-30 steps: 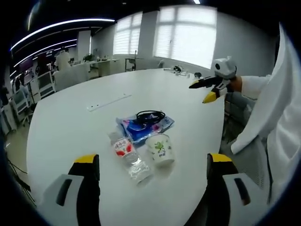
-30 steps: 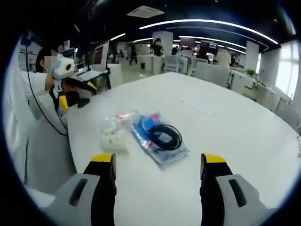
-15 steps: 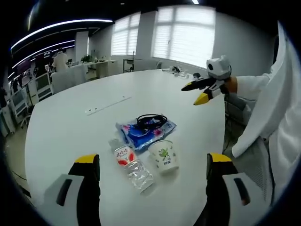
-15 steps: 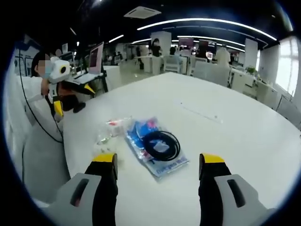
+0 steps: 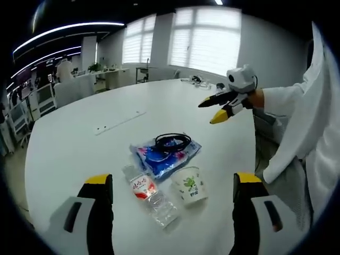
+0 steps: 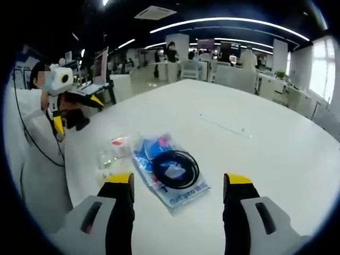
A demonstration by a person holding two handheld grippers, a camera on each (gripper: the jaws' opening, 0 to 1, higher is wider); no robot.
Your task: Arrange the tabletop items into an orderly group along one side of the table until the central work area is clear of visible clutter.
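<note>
Inspector: Both claws, left claw (image 5: 169, 187) and right claw (image 6: 177, 184), are hanging released, gripping nothing.

Clerk: Bottle (image 5: 150, 194), cup (image 5: 190, 184) and blue packet (image 5: 166, 151) are lying at twelve o'clock on the table (image 5: 79, 149); approach is likely under way, a grasp coming next.

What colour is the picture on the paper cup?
Green, on the white paper cup; clearest in the left gripper view.

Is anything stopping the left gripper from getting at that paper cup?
Probably not. The left gripper is open and empty, and the cup stands upright just ahead between its jaws, beside the bottle, with bare table around.
</note>
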